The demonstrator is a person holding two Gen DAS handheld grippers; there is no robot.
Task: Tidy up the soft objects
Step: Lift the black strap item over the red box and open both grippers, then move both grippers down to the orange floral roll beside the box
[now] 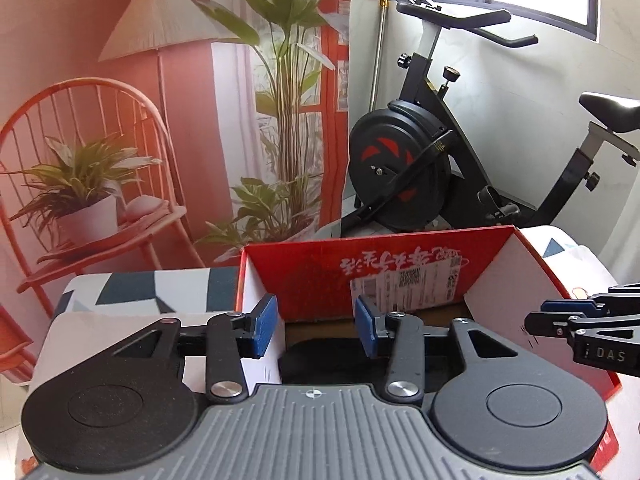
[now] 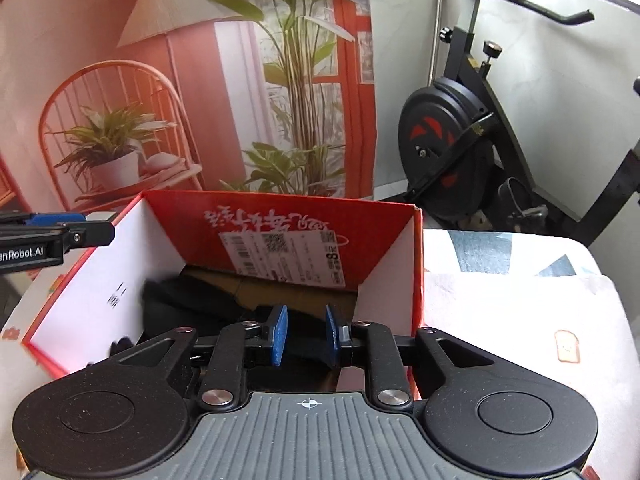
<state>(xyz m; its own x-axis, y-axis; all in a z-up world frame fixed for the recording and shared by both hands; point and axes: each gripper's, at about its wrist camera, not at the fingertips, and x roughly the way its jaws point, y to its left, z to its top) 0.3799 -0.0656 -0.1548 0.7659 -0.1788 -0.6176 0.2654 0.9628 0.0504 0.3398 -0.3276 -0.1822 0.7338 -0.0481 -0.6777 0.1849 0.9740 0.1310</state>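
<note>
1. Right wrist view: right gripper (image 2: pixel 306 334) sits slightly open over the red box (image 2: pixel 280 216), nothing pinched.
2. Left gripper (image 1: pixel 316 330) is open wider, empty too.
3. Dark cloth (image 2: pixel 176 300) lies crumpled inside the box, no clear long axis.
4. I'd tuck it flat, clear of the walls.

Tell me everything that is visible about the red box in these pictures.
The red box is an open cardboard carton, red outside and on its far inner wall, white on its inner side walls. White upside-down characters and a shipping label mark the far wall. It stands upright on a patterned cloth. Its brown floor holds a dark soft item. The left gripper and right gripper are above its near end, both with jaws apart and nothing between them.
</note>
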